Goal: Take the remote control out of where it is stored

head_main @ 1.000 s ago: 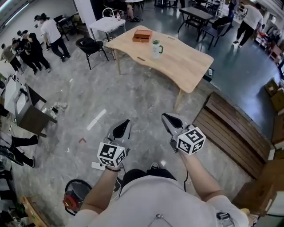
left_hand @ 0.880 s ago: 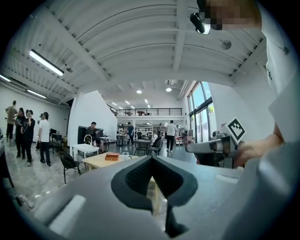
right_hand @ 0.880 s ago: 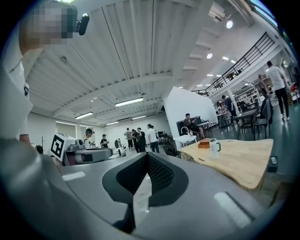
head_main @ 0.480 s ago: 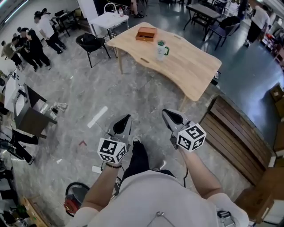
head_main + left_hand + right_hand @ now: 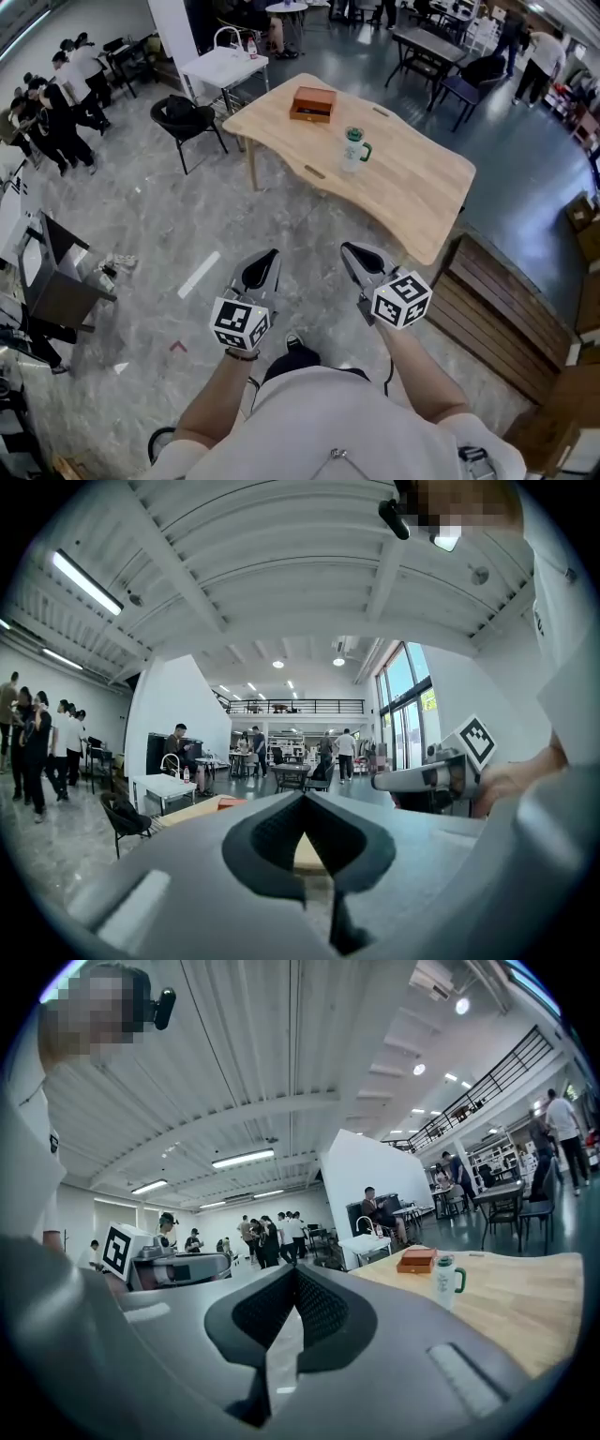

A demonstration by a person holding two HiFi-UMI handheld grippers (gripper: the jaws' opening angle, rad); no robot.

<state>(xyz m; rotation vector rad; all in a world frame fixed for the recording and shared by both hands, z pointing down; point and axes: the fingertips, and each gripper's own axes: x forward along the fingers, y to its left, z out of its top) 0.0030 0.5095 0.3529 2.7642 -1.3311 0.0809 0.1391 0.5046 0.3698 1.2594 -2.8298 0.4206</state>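
No remote control shows in any view. A brown wooden box (image 5: 312,104) (image 5: 417,1260) sits shut on the far end of a light wooden table (image 5: 412,178) (image 5: 525,1297), with a white and green cup (image 5: 354,148) (image 5: 447,1282) nearer me. My left gripper (image 5: 262,267) (image 5: 303,803) and right gripper (image 5: 361,255) (image 5: 296,1274) are held side by side in front of my body, well short of the table. The jaws of both meet at the tips with nothing between them. Both point toward the table.
A black chair (image 5: 187,112) and a small white table (image 5: 225,66) stand left of the wooden table. A slatted wooden bench (image 5: 497,281) lies at the right. Several people (image 5: 56,103) stand at the far left. A grey cart (image 5: 56,272) is at the left.
The wooden table with box and cup has drawn nearer and lower in the head view as I walk toward it. Both grippers stay shut in the same pose.
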